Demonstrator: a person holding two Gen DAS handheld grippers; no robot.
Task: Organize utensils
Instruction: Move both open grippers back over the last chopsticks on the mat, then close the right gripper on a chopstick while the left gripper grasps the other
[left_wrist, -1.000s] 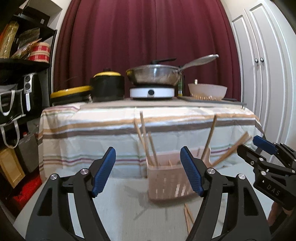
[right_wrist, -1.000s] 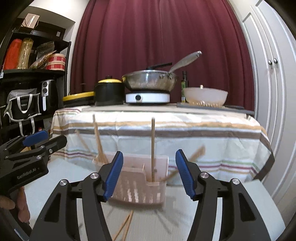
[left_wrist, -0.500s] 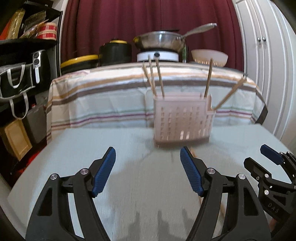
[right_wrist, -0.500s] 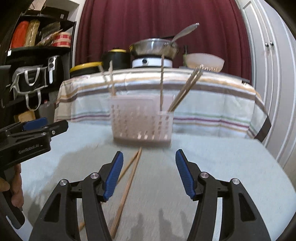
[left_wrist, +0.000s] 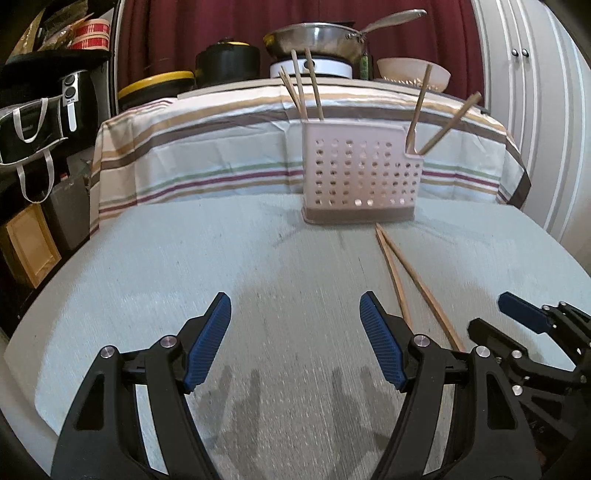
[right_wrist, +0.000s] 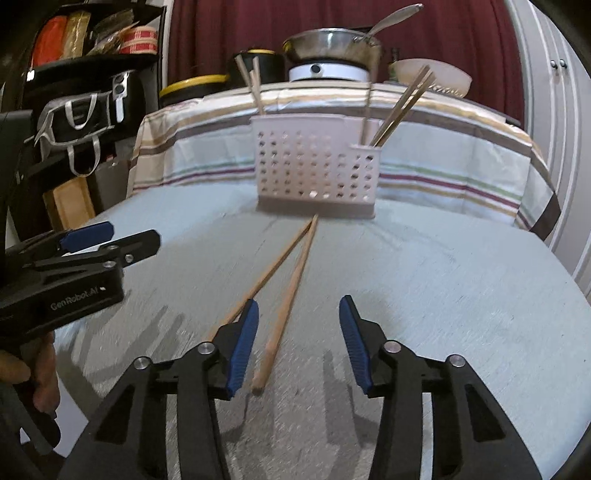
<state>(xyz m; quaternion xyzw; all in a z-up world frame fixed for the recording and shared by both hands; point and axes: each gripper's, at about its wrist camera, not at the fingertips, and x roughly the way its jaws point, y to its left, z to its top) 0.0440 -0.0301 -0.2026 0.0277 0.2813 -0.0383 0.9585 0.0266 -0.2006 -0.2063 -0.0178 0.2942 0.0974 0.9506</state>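
A pink perforated utensil holder (left_wrist: 360, 173) (right_wrist: 317, 166) stands at the far side of the grey table, with several wooden chopsticks upright in it. Two loose chopsticks (left_wrist: 413, 280) (right_wrist: 291, 280) lie on the table in front of it. My right gripper (right_wrist: 298, 332) hangs low over their near ends, its jaws closing; one chopstick lies between the fingers, untouched, and the other runs under the left finger (right_wrist: 243, 343). My left gripper (left_wrist: 295, 332) is open over bare table, left of the chopsticks. The right gripper (left_wrist: 532, 332) shows at the left wrist view's right edge.
Behind the table stands a striped-cloth counter (left_wrist: 221, 147) with a pan (left_wrist: 314, 37), black pots and a bowl (left_wrist: 410, 72). Black shelves with bags (left_wrist: 33, 122) fill the left side. White cabinet doors (left_wrist: 535, 92) stand at the right. A hand (right_wrist: 22, 373) holds the left gripper.
Both grippers have sunk and tilted down toward the table, so the holder has moved up in view. The right jaws have narrowed, and the loose chopsticks now lie at its fingers.
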